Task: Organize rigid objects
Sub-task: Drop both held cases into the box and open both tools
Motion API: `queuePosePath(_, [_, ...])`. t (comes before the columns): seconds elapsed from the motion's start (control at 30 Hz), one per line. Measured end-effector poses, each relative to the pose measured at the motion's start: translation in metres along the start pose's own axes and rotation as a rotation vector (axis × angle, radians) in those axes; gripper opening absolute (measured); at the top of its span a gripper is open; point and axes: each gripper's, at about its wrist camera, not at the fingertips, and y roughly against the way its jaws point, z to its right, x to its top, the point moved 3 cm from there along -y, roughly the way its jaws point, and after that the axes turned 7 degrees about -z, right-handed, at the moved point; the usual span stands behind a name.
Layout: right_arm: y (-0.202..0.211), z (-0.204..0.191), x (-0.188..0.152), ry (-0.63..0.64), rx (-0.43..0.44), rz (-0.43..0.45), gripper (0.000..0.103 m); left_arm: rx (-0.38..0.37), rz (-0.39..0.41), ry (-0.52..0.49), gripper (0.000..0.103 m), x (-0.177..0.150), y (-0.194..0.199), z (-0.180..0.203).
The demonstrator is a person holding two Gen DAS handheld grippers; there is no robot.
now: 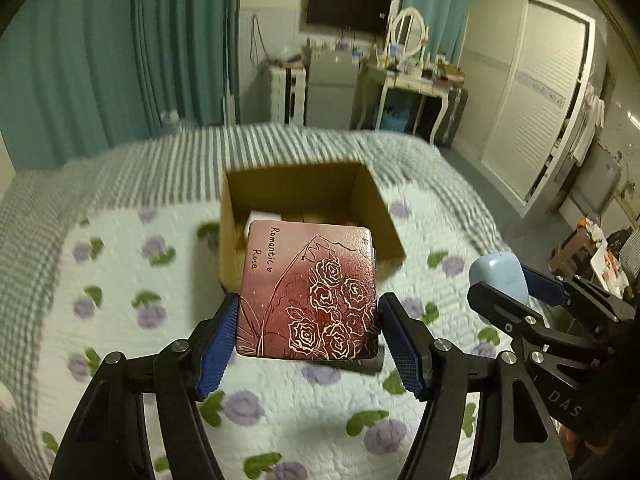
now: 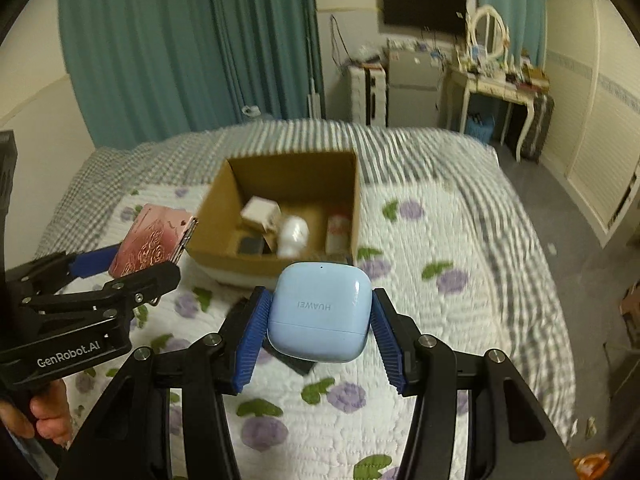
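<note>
My left gripper is shut on a flat pink case printed with white roses and the words "Romantic Rose", held above the bed. My right gripper is shut on a light-blue earbud case. An open cardboard box sits on the bed ahead of both grippers, holding several small items, among them a white carton and a white round object. In the left wrist view the box lies just beyond the pink case, and the blue case shows at the right. The pink case appears at the left of the right wrist view.
The bed carries a white quilt with purple flowers and a grey striped blanket behind. Teal curtains, a dressing table, a small fridge and a white wardrobe stand beyond. A dark flat object lies under the blue case.
</note>
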Motion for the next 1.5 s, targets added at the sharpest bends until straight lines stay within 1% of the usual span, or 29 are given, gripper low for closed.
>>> queuePosePath(0.17, [0.012,-0.014,0.033,0.038,0.012,0.052,0.051,0.028,0.058,-0.006,0.070,0.027,0.012,-0.009])
queuePosePath(0.3, [0.003,-0.019,0.062,0.059,0.017,0.073,0.051,0.041,0.072,-0.006,0.070,0.048,0.000,-0.016])
queuePosePath(0.43, [-0.021,-0.018,0.092,0.062,0.013,0.083,0.051,0.066,0.079,-0.021,0.070,0.069,-0.027,-0.023])
queuePosePath(0.6, [-0.065,-0.012,0.117,0.049,0.014,0.072,0.051,0.076,0.064,-0.030,0.070,0.090,-0.072,-0.033])
queuePosePath(0.77, [-0.124,-0.001,0.124,0.016,0.014,0.031,0.051,0.086,0.024,-0.046,0.070,0.095,-0.121,-0.036])
queuePosePath(0.87, [-0.156,0.004,0.126,0.017,0.013,0.001,0.051,0.112,0.001,-0.082,0.070,0.093,-0.151,-0.035])
queuePosePath(1.0, [-0.187,0.007,0.128,0.043,-0.003,-0.011,0.051,0.114,-0.033,-0.102,0.070,0.088,-0.180,-0.034])
queuePosePath(1.13, [-0.203,0.013,0.129,0.026,-0.009,-0.010,0.051,0.141,-0.033,-0.133,0.070,0.087,-0.192,-0.030])
queuePosePath(1.27, [-0.206,0.013,0.128,0.029,-0.001,0.003,0.052,0.136,-0.035,-0.147,0.073,0.084,-0.195,-0.029])
queuePosePath(1.33, [-0.200,0.012,0.128,0.025,-0.003,0.023,0.067,0.170,-0.037,-0.147,0.073,0.084,-0.193,-0.028])
queuePosePath(1.37, [-0.194,0.012,0.129,0.017,-0.002,0.038,0.086,0.186,-0.036,-0.150,0.073,0.084,-0.191,-0.027])
queuePosePath(1.4, [-0.187,0.013,0.130,0.010,-0.002,0.052,0.089,0.197,-0.034,-0.152,0.073,0.084,-0.188,-0.027])
queuePosePath(1.5, [-0.163,0.015,0.135,0.001,-0.004,0.071,0.089,0.201,-0.014,-0.148,0.073,0.087,-0.167,-0.025])
